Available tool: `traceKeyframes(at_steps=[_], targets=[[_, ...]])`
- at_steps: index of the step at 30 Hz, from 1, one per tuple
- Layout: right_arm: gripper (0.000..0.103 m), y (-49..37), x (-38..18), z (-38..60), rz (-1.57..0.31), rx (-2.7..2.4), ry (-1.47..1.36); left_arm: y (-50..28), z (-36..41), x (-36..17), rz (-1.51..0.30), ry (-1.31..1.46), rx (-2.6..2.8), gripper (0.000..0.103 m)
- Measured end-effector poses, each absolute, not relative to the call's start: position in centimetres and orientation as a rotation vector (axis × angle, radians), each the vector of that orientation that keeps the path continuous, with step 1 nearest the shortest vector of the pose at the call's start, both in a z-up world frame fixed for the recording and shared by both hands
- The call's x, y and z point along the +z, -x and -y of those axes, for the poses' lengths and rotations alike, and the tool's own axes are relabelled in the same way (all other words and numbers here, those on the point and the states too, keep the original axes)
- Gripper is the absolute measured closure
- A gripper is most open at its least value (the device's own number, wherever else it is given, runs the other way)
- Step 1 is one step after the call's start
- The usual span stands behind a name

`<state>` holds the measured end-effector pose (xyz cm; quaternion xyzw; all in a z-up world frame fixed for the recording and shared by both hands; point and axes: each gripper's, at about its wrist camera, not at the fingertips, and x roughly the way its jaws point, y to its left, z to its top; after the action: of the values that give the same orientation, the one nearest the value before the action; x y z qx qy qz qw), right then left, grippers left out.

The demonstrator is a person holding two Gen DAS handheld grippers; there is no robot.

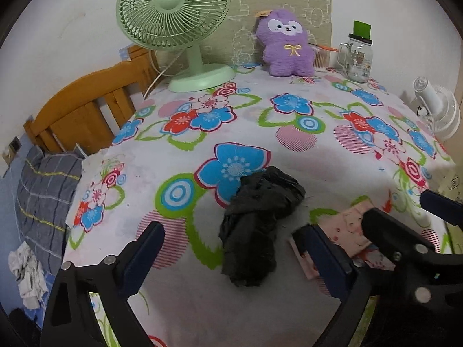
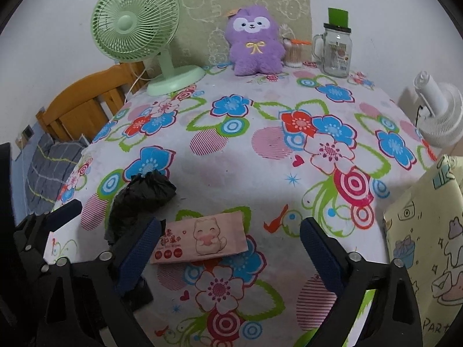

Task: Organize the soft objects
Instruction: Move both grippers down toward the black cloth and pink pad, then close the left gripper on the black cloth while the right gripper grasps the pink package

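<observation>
A crumpled black plastic bag [image 1: 254, 225] lies on the floral tablecloth [image 1: 260, 144], between the spread fingers of my left gripper [image 1: 235, 257]. The pads do not touch it, and the gripper is open. Right of the bag [image 2: 141, 196] lies a flat pink tissue pack [image 2: 202, 238] with a cartoon cat. It sits between the fingers of my open right gripper [image 2: 231, 250], close to the left pad. In the left wrist view the pack [image 1: 350, 231] is partly hidden behind the right gripper. A purple plush toy [image 2: 254, 46] stands upright at the table's back.
At the back stand a green desk fan [image 2: 136, 20], a cotton swab tub [image 2: 295, 55] and a glass jar mug [image 2: 335, 55]. A white fan [image 2: 439, 112] is at the right edge, a cream cartoon-print bag [image 2: 428, 231] at near right. A wooden headboard [image 1: 81, 104] is at left.
</observation>
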<state>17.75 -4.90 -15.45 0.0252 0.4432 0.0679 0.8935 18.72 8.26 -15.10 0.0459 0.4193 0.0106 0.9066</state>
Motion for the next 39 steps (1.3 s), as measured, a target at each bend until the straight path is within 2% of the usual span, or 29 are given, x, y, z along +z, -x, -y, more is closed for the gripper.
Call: traceKeyframes(at_steps=[4,8,10,13,25,39], targets=[[0.017,-18.1,-16.0,4.4,-0.974,0.150,-0.062,-19.0,-7.8,-15.6,-0.853,-0.150,0.008,0.022],[0.020,-18.5,-16.7,3.9,-1.032,0.155,-0.075,-19.4,-7.9,-16.3,-0.890,-0.145,-0.047,0.037],[0.021,-18.8,-17.0,3.5,-1.058,0.163,-0.094,-19.5,-8.0,-16.6,-0.903,-0.134,-0.070,0.049],[0.021,-19.3,-17.4,3.1,-1.070,0.168,-0.109,-19.4,-8.0,-16.6,-0.906,-0.117,-0.097,0.057],[0.020,-20.9,-18.5,1.9,-1.057,0.130,-0.056,-19.4,-8.3,-16.7,-0.918,-0.063,-0.165,0.068],[0.020,-21.0,-17.9,1.5,-0.996,0.124,-0.015,-18.2,-8.8,-16.0,-0.899,-0.052,-0.166,0.067]])
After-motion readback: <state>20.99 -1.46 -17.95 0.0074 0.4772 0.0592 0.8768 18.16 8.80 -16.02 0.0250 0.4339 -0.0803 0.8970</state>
